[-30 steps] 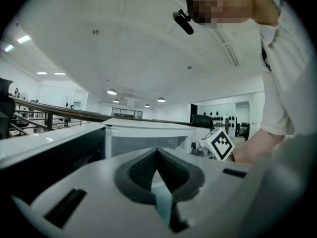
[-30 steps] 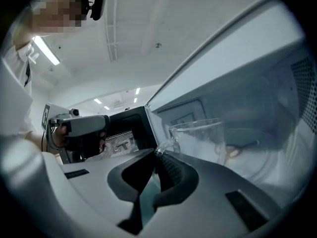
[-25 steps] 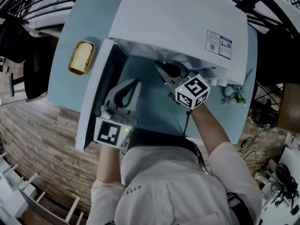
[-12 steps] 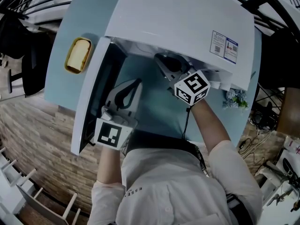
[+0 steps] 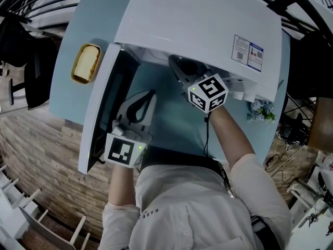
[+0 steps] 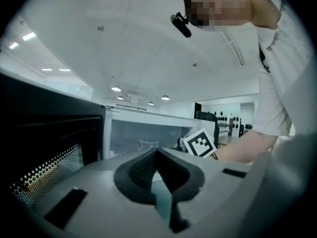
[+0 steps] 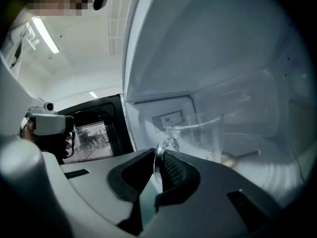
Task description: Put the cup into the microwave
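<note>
The right tongs (image 7: 157, 158), clamped on the rim of a clear glass cup (image 7: 210, 133), have pushed slightly deeper into the open microwave (image 5: 197, 25) than a second earlier, carrying the cup past the doorway and into the white cavity. The delivery looks nearly complete: what seems left is to set the cup down and let go. The cup is transparent, thin-walled and upright, pinched at one side of its lip. Whether its base already rests on the microwave's floor cannot be told. The left tongs (image 6: 157, 152), closed on nothing, wait in front of the microwave beside its swung-out door (image 5: 101, 108).
</note>
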`<action>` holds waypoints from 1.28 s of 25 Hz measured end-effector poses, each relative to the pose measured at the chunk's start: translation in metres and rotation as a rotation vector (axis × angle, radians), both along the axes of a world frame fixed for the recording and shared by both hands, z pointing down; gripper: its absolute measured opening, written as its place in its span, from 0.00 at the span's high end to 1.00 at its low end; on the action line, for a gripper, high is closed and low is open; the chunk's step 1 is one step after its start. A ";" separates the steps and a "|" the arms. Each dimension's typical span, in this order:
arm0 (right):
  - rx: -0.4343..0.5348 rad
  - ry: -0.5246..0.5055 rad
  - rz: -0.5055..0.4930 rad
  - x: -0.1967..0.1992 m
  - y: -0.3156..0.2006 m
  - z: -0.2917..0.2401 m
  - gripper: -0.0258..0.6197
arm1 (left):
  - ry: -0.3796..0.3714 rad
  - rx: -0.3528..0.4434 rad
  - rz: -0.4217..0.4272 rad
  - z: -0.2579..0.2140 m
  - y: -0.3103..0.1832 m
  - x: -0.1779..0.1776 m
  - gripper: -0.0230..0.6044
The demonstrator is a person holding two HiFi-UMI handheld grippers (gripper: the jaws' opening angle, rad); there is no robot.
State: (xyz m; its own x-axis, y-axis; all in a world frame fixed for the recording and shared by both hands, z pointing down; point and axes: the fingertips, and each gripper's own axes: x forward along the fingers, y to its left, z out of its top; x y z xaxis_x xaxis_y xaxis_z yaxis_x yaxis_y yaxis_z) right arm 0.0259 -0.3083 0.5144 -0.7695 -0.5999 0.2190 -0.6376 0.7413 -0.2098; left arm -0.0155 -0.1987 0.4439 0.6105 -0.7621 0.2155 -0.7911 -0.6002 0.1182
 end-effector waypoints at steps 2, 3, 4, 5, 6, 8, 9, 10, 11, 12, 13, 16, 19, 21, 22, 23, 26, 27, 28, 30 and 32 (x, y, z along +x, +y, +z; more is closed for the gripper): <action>-0.009 0.007 -0.001 -0.002 0.001 0.002 0.92 | 0.001 -0.002 -0.008 0.000 -0.001 -0.001 0.96; -0.023 0.005 -0.004 -0.003 0.002 0.004 0.90 | 0.003 -0.001 -0.012 0.000 -0.002 -0.002 0.96; -0.037 0.000 -0.005 -0.004 0.003 0.007 0.83 | 0.006 0.001 -0.016 -0.001 -0.003 -0.002 0.96; -0.046 -0.003 -0.004 -0.004 0.004 0.008 0.78 | 0.009 0.002 -0.018 -0.001 -0.003 -0.003 0.96; -0.048 -0.002 0.002 -0.003 0.005 0.010 0.77 | 0.009 0.003 -0.017 -0.001 -0.003 -0.003 0.96; -0.043 0.010 0.019 0.000 0.005 0.012 0.77 | 0.005 -0.001 -0.014 0.000 -0.001 -0.003 0.96; -0.038 0.020 0.027 0.002 0.006 0.012 0.77 | 0.002 -0.003 -0.014 0.001 -0.001 -0.003 0.96; -0.031 0.031 0.035 0.004 0.006 0.012 0.77 | 0.002 -0.005 -0.014 0.002 -0.001 -0.003 0.96; -0.021 0.042 0.043 0.006 0.007 0.012 0.77 | 0.004 -0.005 -0.014 0.002 -0.001 -0.003 0.96; -0.011 0.050 0.052 0.009 0.008 0.010 0.77 | 0.007 -0.002 -0.012 0.002 -0.001 -0.003 0.96; -0.003 0.055 0.061 0.011 0.009 0.007 0.77 | 0.009 0.002 -0.010 0.001 -0.001 -0.003 0.96; -0.014 0.035 0.098 0.021 0.012 -0.002 0.75 | 0.007 0.017 0.002 -0.005 -0.001 -0.001 0.96; -0.017 0.035 0.130 0.033 0.019 -0.013 0.74 | -0.004 0.040 0.022 -0.016 0.000 0.001 0.96; -0.009 0.042 0.139 0.037 0.028 -0.022 0.74 | -0.014 0.054 0.032 -0.024 0.001 0.001 0.96; -0.005 0.042 0.139 0.038 0.033 -0.027 0.74 | -0.019 0.061 0.040 -0.028 0.002 0.001 0.96; 0.001 0.042 0.139 0.037 0.038 -0.033 0.74 | -0.025 0.070 0.051 -0.032 0.003 0.001 0.96; 0.024 0.032 0.148 0.034 0.053 -0.056 0.74 | -0.042 0.099 0.086 -0.047 0.008 0.003 0.96; 0.034 0.026 0.159 0.034 0.058 -0.066 0.74 | -0.041 0.105 0.093 -0.053 0.011 0.003 0.96; 0.046 0.020 0.173 0.034 0.063 -0.076 0.74 | -0.036 0.108 0.099 -0.059 0.013 0.002 0.96; 0.073 0.014 0.202 0.033 0.075 -0.098 0.76 | -0.017 0.115 0.110 -0.074 0.019 0.001 0.96; 0.094 0.006 0.229 0.031 0.087 -0.118 0.85 | -0.006 0.129 0.122 -0.088 0.024 -0.002 0.96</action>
State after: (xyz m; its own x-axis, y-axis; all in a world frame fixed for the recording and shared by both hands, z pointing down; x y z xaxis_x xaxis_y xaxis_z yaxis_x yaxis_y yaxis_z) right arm 0.0570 -0.2211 0.3965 -0.6097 -0.7766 0.1584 -0.7924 0.5932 -0.1422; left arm -0.0176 -0.1743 0.3562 0.6988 -0.7043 0.1249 -0.7122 -0.7014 0.0294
